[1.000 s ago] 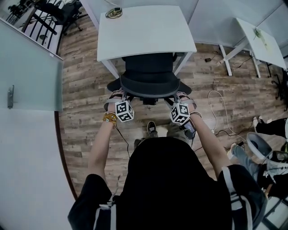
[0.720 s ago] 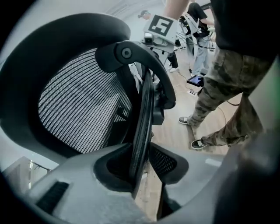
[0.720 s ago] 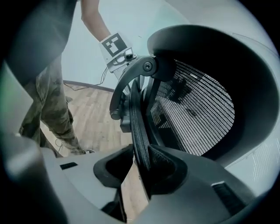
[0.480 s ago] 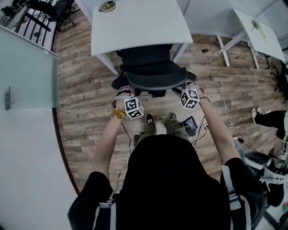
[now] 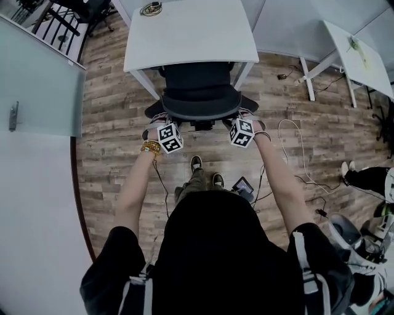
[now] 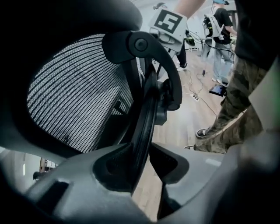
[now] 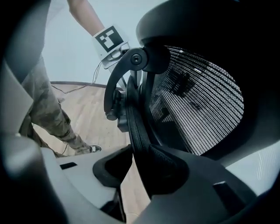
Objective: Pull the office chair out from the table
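A black office chair [image 5: 200, 101] stands with its seat partly under the white table [image 5: 184, 37] and its mesh backrest toward me. My left gripper [image 5: 164, 118] is at the backrest's left edge and my right gripper [image 5: 244, 114] at its right edge. In the left gripper view the black backrest rim [image 6: 146, 118] runs between the jaws of the left gripper [image 6: 146, 162]; the jaws are opening and floor shows beside one pad. The right gripper view has the rim [image 7: 135, 122] between the jaws of the right gripper [image 7: 131, 168], which are also opening, with a gap at the left pad.
A second white table [image 5: 360, 55] stands at the right, with cables [image 5: 295, 147] on the wood floor between. A glass partition [image 5: 37, 86] is on the left. Another person's legs [image 5: 369, 178] are at the right edge. A cable coil [image 5: 151, 8] lies on the table.
Both grippers and the chair's backrest have shifted together a little across the floor. My feet have stepped back. The grippers stay at the backrest's two edges.
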The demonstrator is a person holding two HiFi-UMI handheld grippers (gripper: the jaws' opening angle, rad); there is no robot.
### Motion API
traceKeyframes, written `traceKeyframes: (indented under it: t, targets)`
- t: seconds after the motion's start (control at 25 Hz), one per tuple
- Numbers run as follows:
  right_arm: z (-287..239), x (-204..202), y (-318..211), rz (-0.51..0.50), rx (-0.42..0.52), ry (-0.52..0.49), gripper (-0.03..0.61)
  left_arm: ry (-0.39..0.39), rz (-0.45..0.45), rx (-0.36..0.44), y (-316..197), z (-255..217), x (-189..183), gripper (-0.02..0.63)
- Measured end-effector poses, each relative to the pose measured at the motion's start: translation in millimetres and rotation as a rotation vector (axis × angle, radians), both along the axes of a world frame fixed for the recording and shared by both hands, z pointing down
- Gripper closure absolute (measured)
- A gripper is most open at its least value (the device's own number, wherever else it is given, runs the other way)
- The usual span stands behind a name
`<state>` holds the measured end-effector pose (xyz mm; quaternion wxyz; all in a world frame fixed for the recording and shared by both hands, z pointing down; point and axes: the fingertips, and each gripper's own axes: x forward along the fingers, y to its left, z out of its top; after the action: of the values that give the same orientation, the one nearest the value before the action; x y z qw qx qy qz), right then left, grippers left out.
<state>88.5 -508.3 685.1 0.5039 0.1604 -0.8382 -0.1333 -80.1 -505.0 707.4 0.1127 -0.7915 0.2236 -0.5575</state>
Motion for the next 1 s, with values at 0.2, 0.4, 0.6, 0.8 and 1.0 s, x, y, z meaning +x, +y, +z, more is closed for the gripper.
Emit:
traceKeyframes:
  t: [0.2,0.4,0.6,0.8,1.0]
  targets:
    - [1,0,1,0.019,0.003,0.002,0.466,-0.027,-0.059,-0.004,-2,2,-1,0.469]
    - [1,0,2,0.029,-0.005,-0.002,0.466,-0.060,-0.103,0.027,-2,4,0,0.466]
    - [2,0,3,0.034,0.002,-0.003,0.468,-0.101,-0.085,0.075,-4,6,-2,0.469]
    - [6,3,7,0.026,0.025,0.015,0.474,-0.177,-0.090,0.052,-1,13,-1,0.479]
    - [6,-3,9,0.032,0.015,0.017,0.472,-0.183,-0.124,0.037,1,15,-6,0.479]
